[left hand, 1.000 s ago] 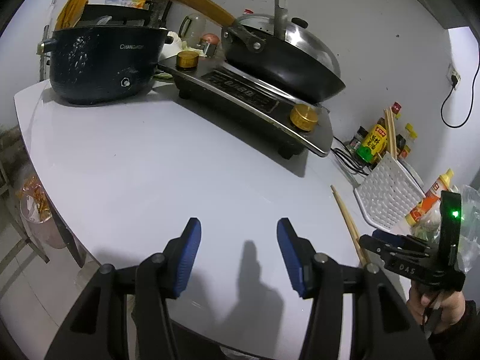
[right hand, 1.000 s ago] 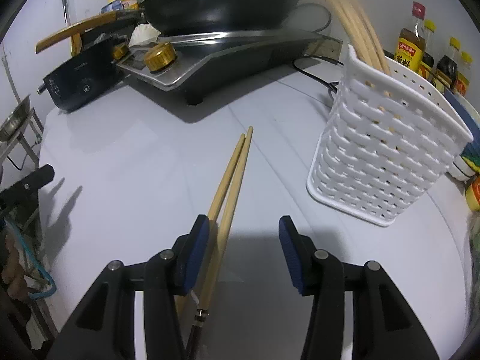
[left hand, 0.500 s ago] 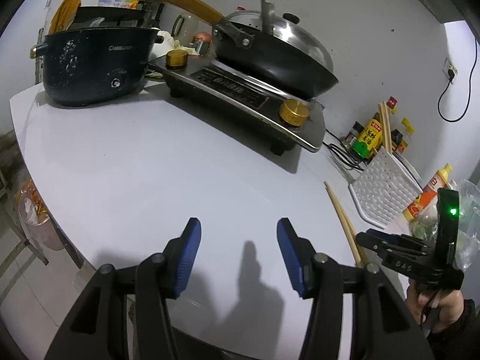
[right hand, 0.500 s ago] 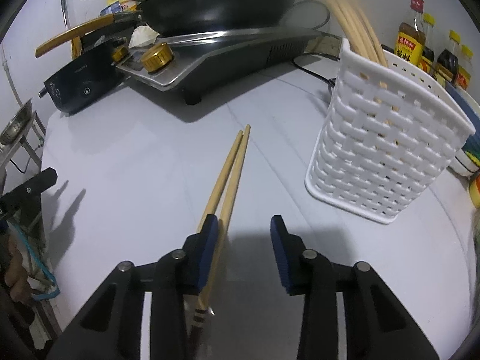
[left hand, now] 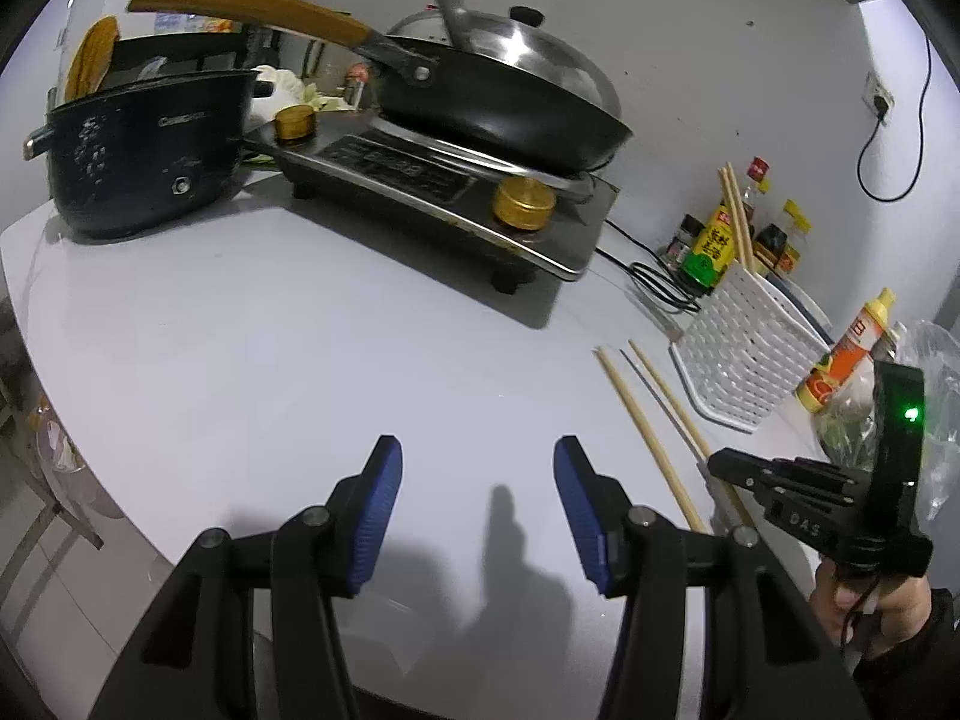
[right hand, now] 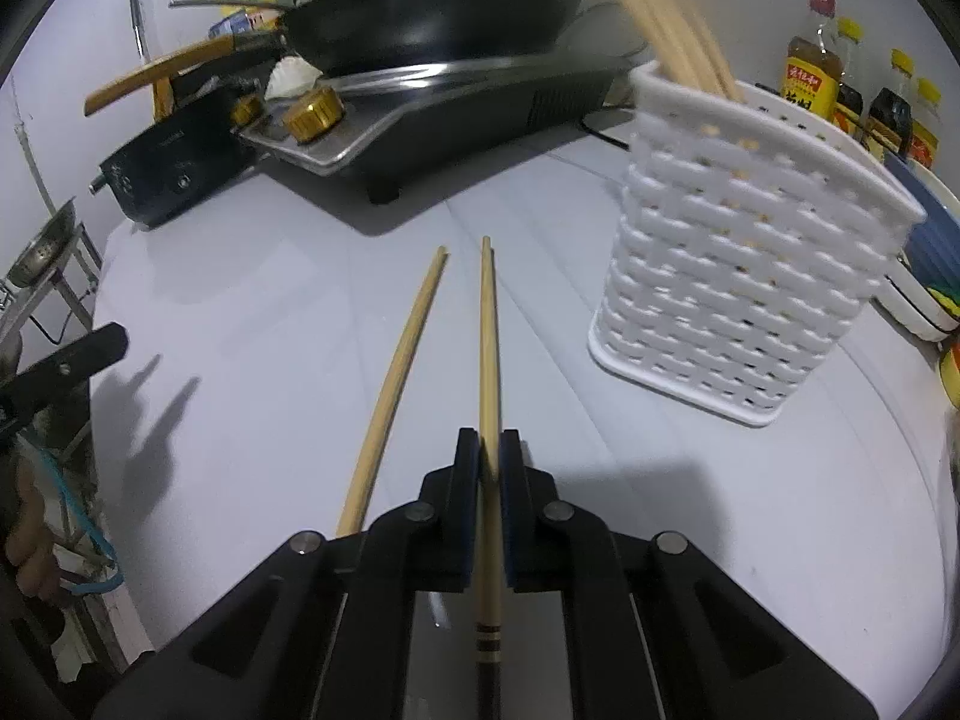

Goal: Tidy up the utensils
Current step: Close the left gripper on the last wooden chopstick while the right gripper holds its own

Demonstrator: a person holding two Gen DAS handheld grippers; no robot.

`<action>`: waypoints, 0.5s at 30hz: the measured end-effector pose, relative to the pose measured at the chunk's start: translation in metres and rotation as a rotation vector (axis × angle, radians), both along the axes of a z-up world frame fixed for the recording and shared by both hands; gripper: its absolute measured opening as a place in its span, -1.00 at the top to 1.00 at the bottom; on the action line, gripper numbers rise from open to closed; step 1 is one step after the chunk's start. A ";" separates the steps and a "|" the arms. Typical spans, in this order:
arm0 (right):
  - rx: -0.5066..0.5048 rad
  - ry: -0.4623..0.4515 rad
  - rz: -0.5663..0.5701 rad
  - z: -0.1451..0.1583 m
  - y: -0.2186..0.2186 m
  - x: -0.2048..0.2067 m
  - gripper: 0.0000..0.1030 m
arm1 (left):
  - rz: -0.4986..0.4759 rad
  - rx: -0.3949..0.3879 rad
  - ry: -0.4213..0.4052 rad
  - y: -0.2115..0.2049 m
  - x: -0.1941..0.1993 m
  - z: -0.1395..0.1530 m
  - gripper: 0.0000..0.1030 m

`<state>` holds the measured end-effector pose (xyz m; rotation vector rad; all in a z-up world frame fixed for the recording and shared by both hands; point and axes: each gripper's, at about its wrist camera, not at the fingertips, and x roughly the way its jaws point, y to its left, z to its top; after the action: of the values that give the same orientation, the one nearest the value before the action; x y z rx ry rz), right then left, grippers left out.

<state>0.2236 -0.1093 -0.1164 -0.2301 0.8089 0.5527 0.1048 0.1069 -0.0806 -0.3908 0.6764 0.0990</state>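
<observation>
Two wooden chopsticks lie on the white table. In the right wrist view my right gripper [right hand: 490, 450] is finishing its closing, and its blue pads press on one chopstick [right hand: 489, 348], which points straight ahead. The second chopstick [right hand: 399, 372] lies loose just to its left, angled away. To the right stands a white lattice utensil basket [right hand: 750, 276] with several chopsticks [right hand: 660, 18] upright in it. My left gripper [left hand: 477, 480] hovers open over bare table with nothing between its fingers. From the left wrist view the right gripper [left hand: 720, 462] sits at the near end of the chopstick pair [left hand: 645, 432].
A gas stove [left hand: 456, 192] carrying a black wok [left hand: 504, 102] with a lid stands at the back, with a dark electric pot [left hand: 150, 150] left of it. Sauce bottles [right hand: 810, 78] and a cable [left hand: 654, 276] sit behind the basket. The table edge [left hand: 36, 360] curves at the left.
My right gripper went from open around the paired chopsticks to shut on one; the other chopstick swung aside to the left. The left gripper drifted, staying open.
</observation>
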 end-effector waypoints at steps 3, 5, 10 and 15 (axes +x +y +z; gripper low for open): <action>0.019 -0.014 0.009 0.006 -0.009 -0.005 0.88 | -0.020 0.009 0.014 -0.012 0.005 0.000 -0.02; 0.038 -0.018 0.012 0.011 -0.015 -0.007 0.88 | -0.037 0.017 0.019 -0.021 0.008 0.001 -0.02; 0.090 -0.041 0.033 0.025 -0.031 -0.016 0.88 | -0.101 0.036 0.048 -0.052 0.022 0.001 -0.02; 0.128 -0.058 0.047 0.032 -0.052 -0.027 0.88 | -0.165 0.052 0.088 -0.083 0.037 -0.002 -0.02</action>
<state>0.1966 -0.1611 -0.0845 -0.1475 0.7107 0.6368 0.1420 0.0243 -0.0830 -0.2809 0.7886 -0.0229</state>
